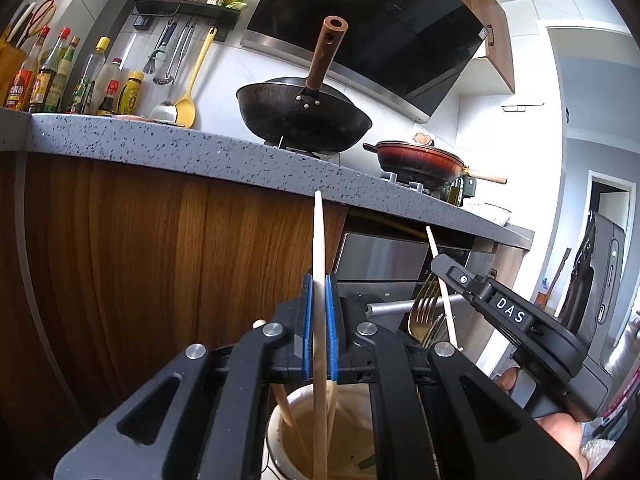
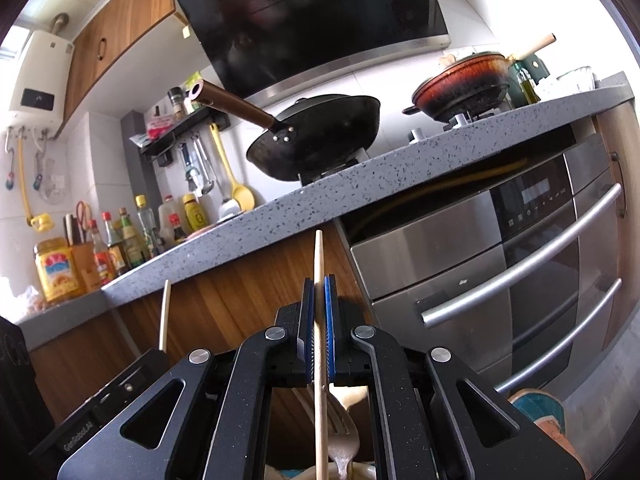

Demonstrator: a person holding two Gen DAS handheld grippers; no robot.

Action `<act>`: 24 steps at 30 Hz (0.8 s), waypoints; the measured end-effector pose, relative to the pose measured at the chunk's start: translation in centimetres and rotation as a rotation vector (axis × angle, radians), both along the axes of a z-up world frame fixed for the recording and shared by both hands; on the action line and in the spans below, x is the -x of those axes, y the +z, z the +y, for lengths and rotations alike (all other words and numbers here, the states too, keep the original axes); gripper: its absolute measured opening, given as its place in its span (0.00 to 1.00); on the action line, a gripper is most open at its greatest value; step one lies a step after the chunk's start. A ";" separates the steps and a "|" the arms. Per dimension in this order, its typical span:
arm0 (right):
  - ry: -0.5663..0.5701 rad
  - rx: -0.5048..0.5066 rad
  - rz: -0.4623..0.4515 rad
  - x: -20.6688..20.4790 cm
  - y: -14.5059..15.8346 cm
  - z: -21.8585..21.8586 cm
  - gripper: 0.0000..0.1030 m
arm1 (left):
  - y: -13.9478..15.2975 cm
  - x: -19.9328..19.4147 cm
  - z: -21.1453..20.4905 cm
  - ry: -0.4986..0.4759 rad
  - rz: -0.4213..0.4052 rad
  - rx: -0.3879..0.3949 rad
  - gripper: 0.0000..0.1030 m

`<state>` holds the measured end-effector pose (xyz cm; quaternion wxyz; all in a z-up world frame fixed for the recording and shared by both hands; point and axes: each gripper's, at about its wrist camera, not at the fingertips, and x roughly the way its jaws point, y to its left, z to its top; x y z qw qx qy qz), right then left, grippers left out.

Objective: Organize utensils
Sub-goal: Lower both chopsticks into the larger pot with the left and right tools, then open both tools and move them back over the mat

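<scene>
Step in hand, as judged: sorting chopsticks into a holder. The left tongs (image 1: 320, 328) are clamped on an upright chopstick (image 1: 319, 248) at the centre of the left wrist view; its lower end hangs inside the mouth of the cream cup (image 1: 276, 432) at the bottom centre, where other sticks already stand. The right tongs (image 2: 319, 332) are clamped on a second chopstick (image 2: 319, 264), also upright.

Next move, as judged: lower the left chopstick further into the cup, then part the blue pads (image 1: 307, 320); keep the stick vertical so it clears the rim.

View differences: only the left wrist view shows the cup interior and the gold fork (image 1: 422, 312) at right centre. Only the right wrist view shows the oven front (image 2: 500, 264) and a pale spoon (image 2: 352, 400) below the tongs.
</scene>
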<state>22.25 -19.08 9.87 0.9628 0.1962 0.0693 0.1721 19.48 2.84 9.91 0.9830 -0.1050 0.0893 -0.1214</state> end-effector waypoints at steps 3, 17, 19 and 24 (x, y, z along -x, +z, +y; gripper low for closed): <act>0.000 0.001 -0.001 -0.1 0.2 0.1 0.06 | 0.0 0.0 -0.1 -0.002 0.000 -0.004 0.06; -0.004 0.066 -0.033 1.6 -0.1 0.8 0.18 | -0.3 0.3 0.0 -0.007 0.001 -0.009 0.06; 0.005 0.065 -0.028 2.1 -0.4 0.6 0.18 | -0.3 0.6 0.1 -0.015 0.005 -0.011 0.06; 0.037 0.063 0.014 3.4 -1.2 -0.2 0.23 | -0.5 1.7 0.5 -0.040 0.008 -0.013 0.06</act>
